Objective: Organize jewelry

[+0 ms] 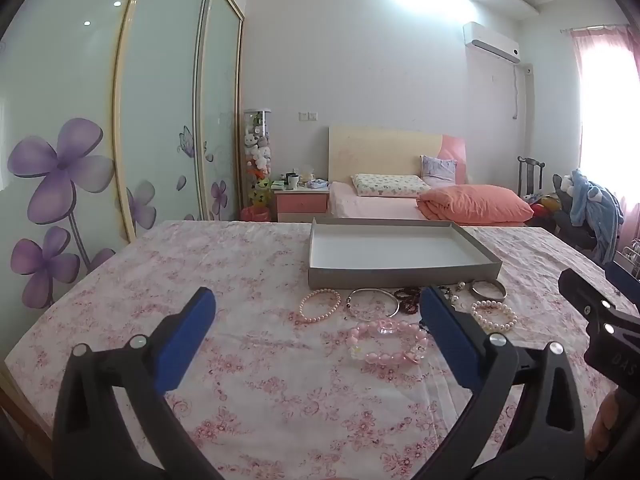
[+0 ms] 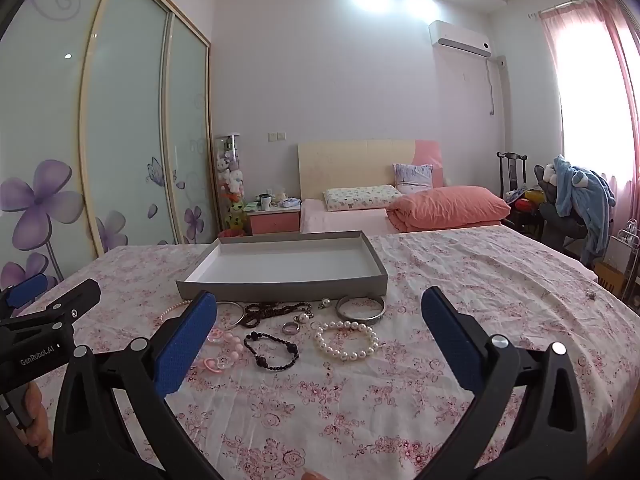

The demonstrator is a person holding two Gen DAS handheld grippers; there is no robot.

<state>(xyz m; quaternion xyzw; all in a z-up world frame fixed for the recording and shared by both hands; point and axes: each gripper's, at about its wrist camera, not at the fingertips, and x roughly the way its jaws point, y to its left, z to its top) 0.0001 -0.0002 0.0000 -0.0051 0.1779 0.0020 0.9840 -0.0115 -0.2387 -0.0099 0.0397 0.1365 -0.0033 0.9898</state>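
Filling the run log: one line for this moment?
left gripper: open | right gripper: open | tray: empty | bracelets: on cloth

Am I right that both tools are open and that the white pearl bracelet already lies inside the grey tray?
Not quite: the white pearl bracelet lies on the floral cloth in front of the grey tray, which is empty, as the right wrist view shows. Both tools are open.

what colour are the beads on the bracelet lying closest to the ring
Black, on the black bead bracelet just in front of the ring. The right wrist view shows it best.
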